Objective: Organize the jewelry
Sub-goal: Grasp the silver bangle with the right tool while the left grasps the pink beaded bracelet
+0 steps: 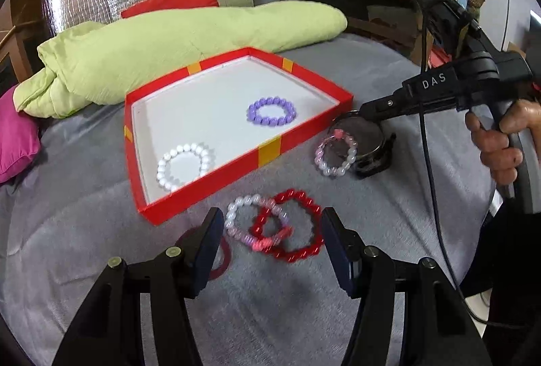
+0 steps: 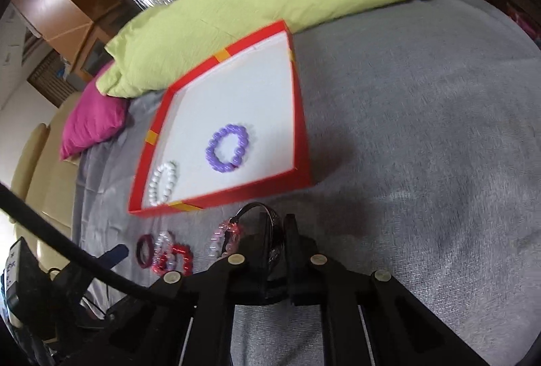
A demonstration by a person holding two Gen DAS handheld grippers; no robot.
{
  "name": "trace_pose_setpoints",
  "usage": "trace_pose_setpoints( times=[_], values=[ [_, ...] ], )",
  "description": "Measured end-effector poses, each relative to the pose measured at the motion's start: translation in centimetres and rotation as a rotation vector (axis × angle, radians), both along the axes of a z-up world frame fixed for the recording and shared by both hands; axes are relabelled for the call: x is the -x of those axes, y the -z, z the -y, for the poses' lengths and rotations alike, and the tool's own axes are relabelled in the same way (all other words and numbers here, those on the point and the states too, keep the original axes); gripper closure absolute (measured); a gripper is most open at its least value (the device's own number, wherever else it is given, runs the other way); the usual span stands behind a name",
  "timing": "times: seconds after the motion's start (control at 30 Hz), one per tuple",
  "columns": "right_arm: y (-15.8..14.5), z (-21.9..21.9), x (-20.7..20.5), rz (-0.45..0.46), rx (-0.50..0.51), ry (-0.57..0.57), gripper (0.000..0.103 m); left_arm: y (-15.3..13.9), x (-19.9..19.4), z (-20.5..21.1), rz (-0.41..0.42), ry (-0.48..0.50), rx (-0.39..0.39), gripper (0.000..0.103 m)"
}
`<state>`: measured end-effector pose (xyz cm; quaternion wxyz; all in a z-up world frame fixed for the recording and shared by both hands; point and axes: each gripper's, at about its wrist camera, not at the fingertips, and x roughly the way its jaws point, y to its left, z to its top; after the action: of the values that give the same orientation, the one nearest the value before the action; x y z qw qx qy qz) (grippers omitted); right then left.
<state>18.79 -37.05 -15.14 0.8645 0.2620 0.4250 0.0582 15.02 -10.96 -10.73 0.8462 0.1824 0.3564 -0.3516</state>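
Red box [image 1: 270, 151] on grey bed [image 1: 84, 230]; purple bracelet [image 1: 272, 110] and white bracelet [image 1: 184, 166] inside; four bracelets outside by near wall; left gripper [image 1: 272, 239] wide over red bracelet [image 1: 301, 227]; right gripper [image 2: 267, 247] clamped on black watch [image 2: 270, 224]; roughly third done.

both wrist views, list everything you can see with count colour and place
tray: 1, red with yellow bands, white inside, on grey bedspread
purple bracelet: 1, in tray
white bracelet: 1, in tray's near corner
red bracelet: 1, on bedspread, overlapping the next
white-pink bracelet: 1, between left tool's fingers
pale pink bracelet: 1, beside tray, against black watch
black watch: 1, in right tool
dark red ring: 1, behind left finger
green duvet: 1, behind tray
magenta cushion: 1, left
left tool: open
right tool: shut on watch
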Motion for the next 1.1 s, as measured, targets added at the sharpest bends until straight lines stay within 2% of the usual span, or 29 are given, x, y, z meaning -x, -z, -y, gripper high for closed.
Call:
trace_pose_setpoints(
  times=[0.17, 0.37, 0.53, 0.63, 0.87, 0.9, 0.97, 1.1],
  values=[
    [-1.6, -0.2, 0.4, 0.084, 0.008, 0.006, 0.094, 0.4, -0.7, 0.6, -0.012, -0.02, -0.029, 0.042],
    [-1.4, 1.1, 0.6, 0.067, 0.022, 0.089, 0.094, 1.2, -1.8, -0.5, -0.051, -0.07, -0.046, 0.042],
    [-1.0, 1.8, 0.6, 0.043, 0.028, 0.114, 0.094, 1.4, -2.8, -1.4, -0.075, -0.112, -0.04, 0.042],
    [-0.8, 2.0, 0.6, 0.03, 0.026, 0.119, 0.094, 1.5, -3.5, -1.7, -0.11, -0.119, -0.011, 0.042],
    [-0.7, 2.0, 0.5, 0.03, 0.027, 0.115, 0.094, 1.6, -3.0, -0.8, -0.109, -0.077, -0.006, 0.044],
    [-0.7, 2.0, 0.5, 0.028, 0.025, 0.113, 0.094, 1.4, -2.6, -0.6, -0.098, -0.059, -0.007, 0.044],
    [-0.6, 2.0, 0.4, 0.021, 0.028, 0.113, 0.094, 1.3, -1.7, 0.0, -0.081, -0.018, -0.016, 0.055],
    [-0.1, 1.9, 0.2, -0.001, 0.022, 0.11, 0.094, 2.3, -1.5, 0.7, -0.116, 0.004, -0.044, 0.066]
  ],
)
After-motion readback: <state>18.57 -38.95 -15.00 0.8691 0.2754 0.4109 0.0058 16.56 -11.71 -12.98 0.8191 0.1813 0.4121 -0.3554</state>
